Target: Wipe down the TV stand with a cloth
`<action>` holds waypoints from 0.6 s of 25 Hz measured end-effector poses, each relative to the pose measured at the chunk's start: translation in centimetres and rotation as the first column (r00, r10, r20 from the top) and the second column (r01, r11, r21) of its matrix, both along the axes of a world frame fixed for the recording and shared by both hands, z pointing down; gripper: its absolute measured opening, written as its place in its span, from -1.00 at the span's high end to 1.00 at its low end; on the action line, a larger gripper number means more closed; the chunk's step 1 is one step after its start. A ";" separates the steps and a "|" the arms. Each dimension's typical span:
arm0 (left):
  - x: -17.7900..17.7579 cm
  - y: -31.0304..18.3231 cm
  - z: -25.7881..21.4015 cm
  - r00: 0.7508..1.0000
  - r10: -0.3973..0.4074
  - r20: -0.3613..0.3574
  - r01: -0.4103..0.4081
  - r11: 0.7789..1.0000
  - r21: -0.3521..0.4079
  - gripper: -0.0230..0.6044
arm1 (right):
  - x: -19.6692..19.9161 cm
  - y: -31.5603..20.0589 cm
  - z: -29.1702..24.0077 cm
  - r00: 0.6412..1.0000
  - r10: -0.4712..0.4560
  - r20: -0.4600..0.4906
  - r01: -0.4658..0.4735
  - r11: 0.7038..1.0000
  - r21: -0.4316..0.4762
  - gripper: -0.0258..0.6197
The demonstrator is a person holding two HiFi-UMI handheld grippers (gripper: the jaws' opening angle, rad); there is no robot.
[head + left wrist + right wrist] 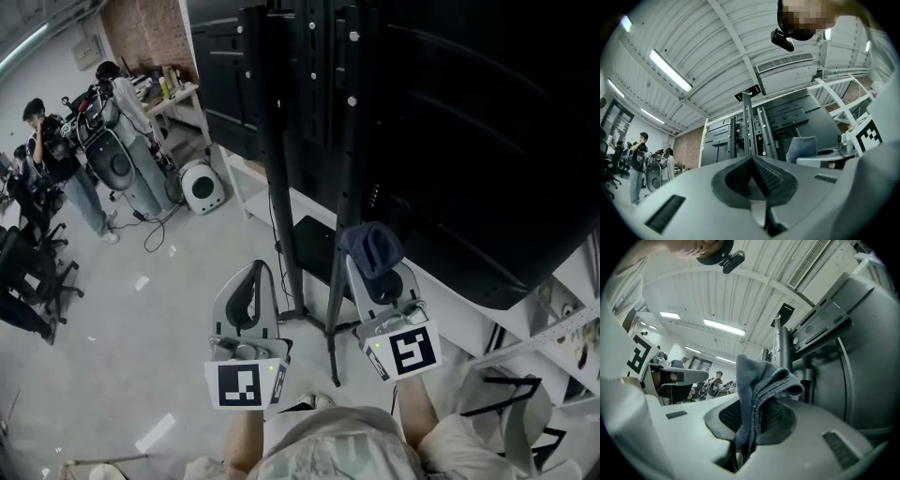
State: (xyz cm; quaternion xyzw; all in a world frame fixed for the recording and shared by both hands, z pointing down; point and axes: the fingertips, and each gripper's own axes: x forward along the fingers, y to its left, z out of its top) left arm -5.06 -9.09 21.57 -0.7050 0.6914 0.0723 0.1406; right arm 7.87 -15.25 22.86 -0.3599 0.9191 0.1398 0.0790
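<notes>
Your right gripper (375, 270) sits at about 4 o'clock in the head view. Its jaws are clamped on a dark blue-grey cloth (372, 247). In the right gripper view, the cloth (761, 380) is pinched low between the jaws and bunches up in folds above them. The cloth is just beside the right-hand pole of the black TV stand (281, 187), and no view shows whether the two touch.

Your left gripper (255, 272) is at about 7 o'clock, on the other side of the stand's poles and low over the grey floor (141, 328). The left gripper view shows its ribbed pads (766, 171) pressed together with nothing between them.

The back of the large dark TV (469, 141) fills the picture from 12 to 3 o'clock. The stand's legs spread on the floor between your two grippers. People (56, 159) stand well apart from you, at about 10 o'clock.
</notes>
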 end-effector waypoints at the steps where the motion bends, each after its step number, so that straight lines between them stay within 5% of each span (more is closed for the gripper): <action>1: 0.0 -0.3 -0.2 1.000 0.013 -0.002 -0.013 1.000 0.000 0.88 | 0.0 0.0 0.0 1.000 0.008 -0.002 -0.008 1.000 0.000 0.74; 10: -0.1 -2.8 -0.3 0.994 0.109 -0.005 -0.110 0.993 -0.032 0.88 | -1.5 -0.3 -0.4 0.994 0.069 -0.084 -0.067 0.997 0.030 0.74; 13: -0.5 -3.4 -1.0 0.992 0.127 0.002 -0.127 0.991 -0.028 0.88 | -2.4 -1.1 -3.7 0.945 0.189 -0.267 -0.152 0.977 0.151 0.74; 15: -0.7 -3.7 -1.5 0.990 0.140 0.002 -0.140 0.990 -0.024 0.88 | -2.7 -2.0 -7.8 0.890 0.316 -0.327 -0.224 0.931 0.290 0.74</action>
